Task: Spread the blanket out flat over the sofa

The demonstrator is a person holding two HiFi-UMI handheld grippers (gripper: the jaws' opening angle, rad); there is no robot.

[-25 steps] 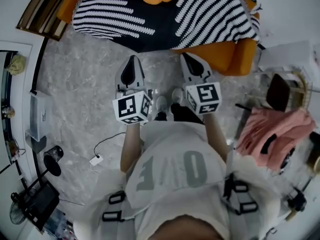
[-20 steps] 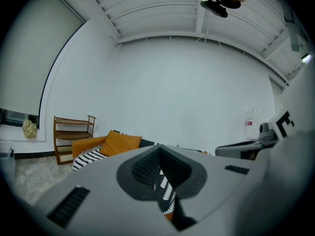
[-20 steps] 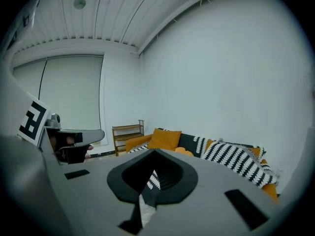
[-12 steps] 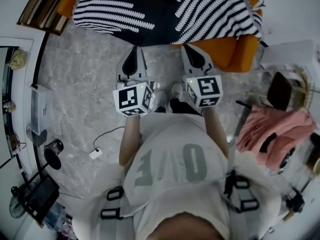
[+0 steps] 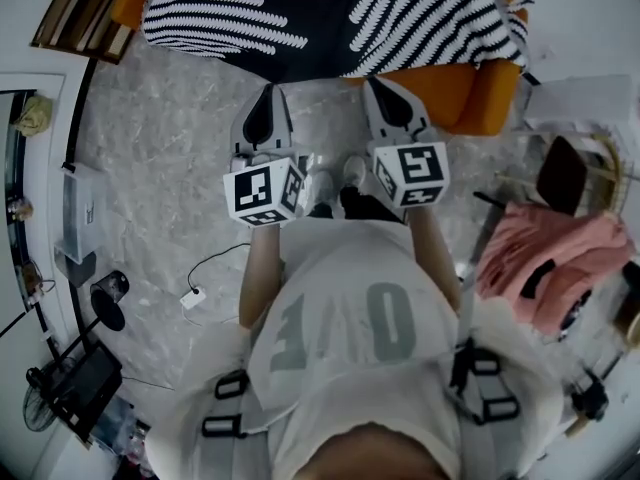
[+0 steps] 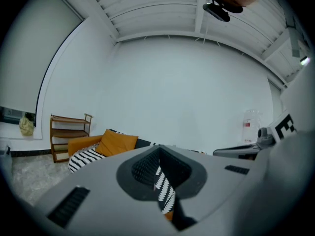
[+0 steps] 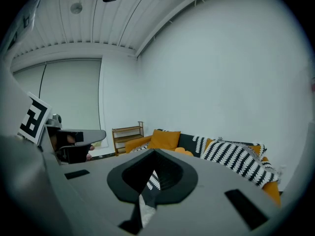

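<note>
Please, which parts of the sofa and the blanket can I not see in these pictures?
Blanket: far part cut off by the head view's top edge.
Sofa: seat covered by the blanket, head view; most of it hidden behind the left gripper in its view.
Blanket's creases: too small in the right gripper view.

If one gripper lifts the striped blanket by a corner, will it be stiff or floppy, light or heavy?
Probably floppy: the blanket hangs over the front edge of the sofa and follows its shape. It covers most of the sofa and seems thick, so it is likely rather heavy; a lifted corner would sag.
</note>
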